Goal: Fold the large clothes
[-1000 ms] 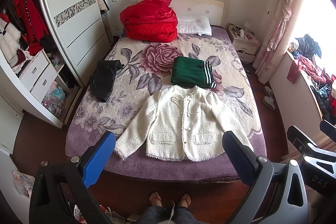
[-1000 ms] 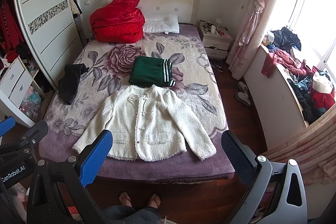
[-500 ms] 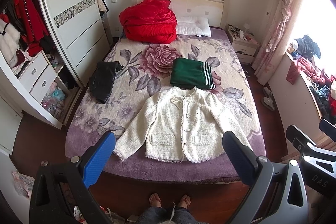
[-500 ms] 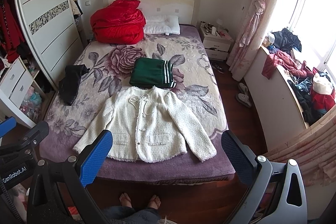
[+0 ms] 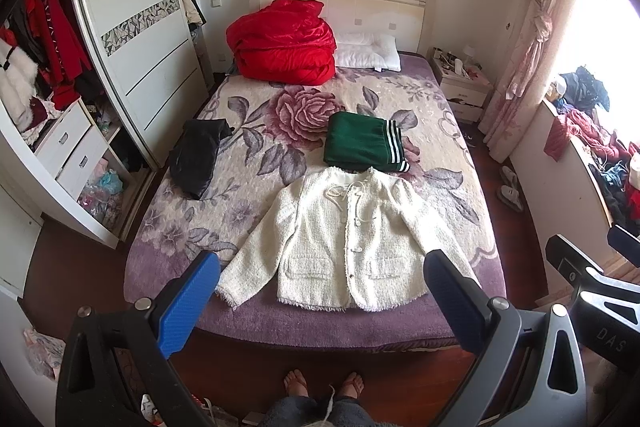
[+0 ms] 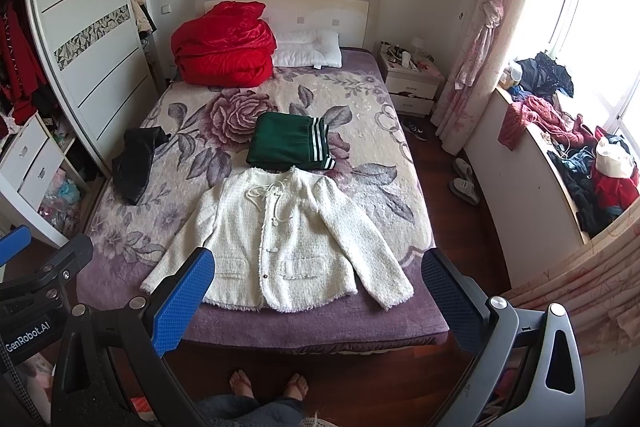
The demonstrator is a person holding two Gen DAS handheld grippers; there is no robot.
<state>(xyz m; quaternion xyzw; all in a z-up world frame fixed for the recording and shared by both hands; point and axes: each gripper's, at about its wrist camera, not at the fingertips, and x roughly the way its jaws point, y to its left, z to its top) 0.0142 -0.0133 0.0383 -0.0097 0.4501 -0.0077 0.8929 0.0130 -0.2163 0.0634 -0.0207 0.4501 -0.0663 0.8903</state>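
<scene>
A white fuzzy jacket (image 5: 344, 243) lies flat, front up and sleeves spread, at the foot of the bed (image 5: 280, 327); it also shows in the right wrist view (image 6: 280, 239). Behind it lies a folded green garment (image 5: 362, 145) with white stripes, seen too in the right wrist view (image 6: 290, 143). A crumpled black garment (image 5: 198, 157) lies at the bed's left edge. My left gripper (image 5: 320, 297) is open and empty, held above the floor in front of the bed. My right gripper (image 6: 318, 295) is also open and empty, beside it.
A red quilt (image 5: 284, 43) and a white pillow (image 5: 366, 53) sit at the headboard. A wardrobe (image 5: 132, 27) stands left, a nightstand (image 5: 460, 87) and a ledge piled with clothes (image 6: 568, 155) right. The person's feet (image 5: 324, 383) stand at the bed's foot.
Both views have drifted very slightly; the jacket and other clothes lie as before, and both grippers stay open.
</scene>
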